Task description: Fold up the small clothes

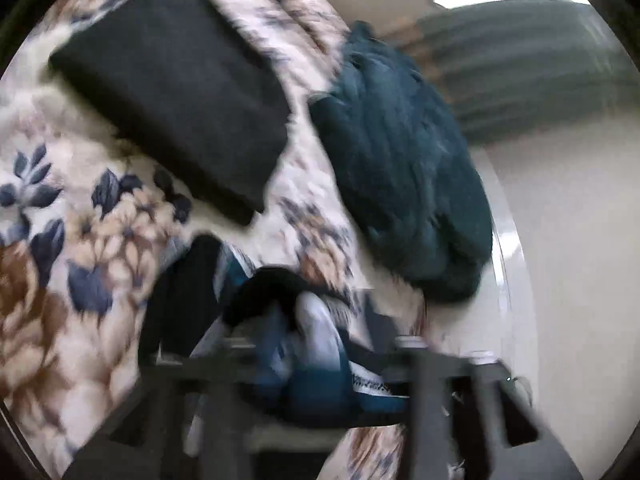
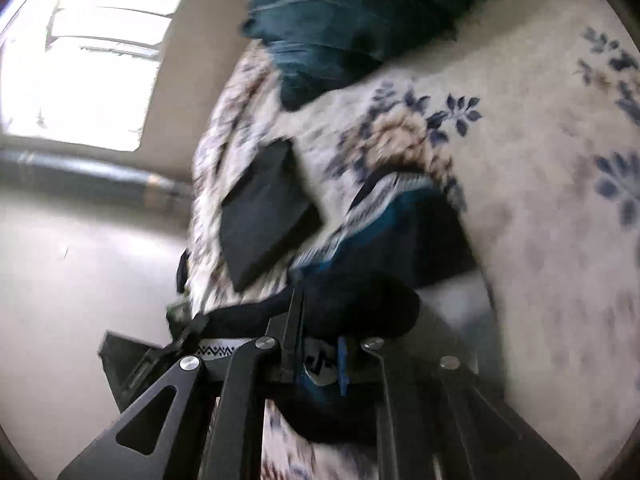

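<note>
A small blue, black and white patterned garment (image 1: 320,360) hangs bunched between my two grippers over a floral blanket (image 1: 80,280). My left gripper (image 1: 316,364) is shut on its blue and white fabric. In the right wrist view my right gripper (image 2: 320,344) is shut on the same garment (image 2: 400,220), which trails away over the blanket (image 2: 520,240). A folded black garment (image 1: 172,92) lies flat on the blanket beyond it, also in the right wrist view (image 2: 264,216). Both views are motion-blurred.
A crumpled dark teal cloth (image 1: 404,168) lies on the blanket's edge, also in the right wrist view (image 2: 344,20). Beyond the bed are a pale floor (image 1: 560,240), a dark rolled object (image 2: 80,176) and a bright window (image 2: 92,60).
</note>
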Available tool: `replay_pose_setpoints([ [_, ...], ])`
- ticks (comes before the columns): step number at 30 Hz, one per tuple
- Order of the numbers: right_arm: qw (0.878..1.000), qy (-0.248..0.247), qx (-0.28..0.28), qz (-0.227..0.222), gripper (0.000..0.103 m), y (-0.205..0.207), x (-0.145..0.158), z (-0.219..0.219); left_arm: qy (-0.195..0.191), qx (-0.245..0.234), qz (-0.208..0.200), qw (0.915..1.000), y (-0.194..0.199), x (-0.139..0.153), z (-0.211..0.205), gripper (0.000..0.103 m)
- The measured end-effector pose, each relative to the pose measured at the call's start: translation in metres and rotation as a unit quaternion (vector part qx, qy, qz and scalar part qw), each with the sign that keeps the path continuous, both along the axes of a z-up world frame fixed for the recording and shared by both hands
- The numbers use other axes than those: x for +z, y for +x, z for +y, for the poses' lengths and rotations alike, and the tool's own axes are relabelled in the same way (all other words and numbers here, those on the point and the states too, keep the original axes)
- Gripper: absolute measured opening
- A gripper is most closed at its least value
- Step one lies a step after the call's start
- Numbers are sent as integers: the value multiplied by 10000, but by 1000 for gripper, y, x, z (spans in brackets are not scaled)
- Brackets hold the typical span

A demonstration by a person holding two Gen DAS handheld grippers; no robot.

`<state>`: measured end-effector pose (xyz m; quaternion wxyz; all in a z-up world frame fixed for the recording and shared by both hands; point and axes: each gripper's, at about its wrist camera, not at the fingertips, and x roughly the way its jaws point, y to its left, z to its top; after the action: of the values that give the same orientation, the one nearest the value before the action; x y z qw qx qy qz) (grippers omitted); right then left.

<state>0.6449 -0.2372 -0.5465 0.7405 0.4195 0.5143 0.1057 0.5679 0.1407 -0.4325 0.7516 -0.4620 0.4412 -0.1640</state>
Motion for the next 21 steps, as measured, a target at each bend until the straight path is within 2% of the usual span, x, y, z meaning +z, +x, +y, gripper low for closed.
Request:
replay_pose_setpoints([
  [2,9998,151,60,144,43,30,-15,-3,-186,238,-94,9995,10,-3,10,62],
  [3,9997,206,124,30,50,36,-16,-4,-171,339,-125,9992,13,-2,16,63],
  [4,9996,209,199,-82,63,38,-14,-6,-149,374,-166,9991,15,-3,20,63],
  [5,9994,162,274,-161,68,40,-13,-8,-15,366,-165,9992,15,-2,22,64],
  [7,9990,20,365,-245,69,39,-11,-13,629,177,-125,9978,13,0,17,65],
  [9,9981,-331,467,-214,69,34,-13,-16,1449,-232,-65,9892,16,-2,0,65],
  [11,9945,-814,641,-130,69,35,-18,-14,2063,-829,80,9749,28,-14,-24,65],
  [13,9893,-1174,854,139,69,43,-34,-9,2608,-1390,343,9547,43,-34,-49,65],
  [14,9884,-1200,897,234,69,48,-44,-6,2776,-1493,478,9478,49,-43,-57,62],
  [15,9883,-1173,932,300,69,50,-51,-4,2845,-1536,518,9449,53,-51,-62,50],
  [16,9875,-1173,959,443,66,56,-62,-2,2882,-1487,494,9446,56,-53,-62,30],
  [17,9872,-1165,977,476,42,59,-67,1,3001,-1447,509,9415,58,-54,-62,13],
  [18,9860,-1251,985,491,19,62,-71,4,2962,-1399,411,9439,56,-49,-59,9],
  [19,9818,-1588,908,515,6,63,-67,8,2941,-1280,238,9469,52,-40,-54,9],
  [21,9789,-1837,861,263,5,63,-50,17,3106,-1090,48,9443,38,-22,-48,9],
])
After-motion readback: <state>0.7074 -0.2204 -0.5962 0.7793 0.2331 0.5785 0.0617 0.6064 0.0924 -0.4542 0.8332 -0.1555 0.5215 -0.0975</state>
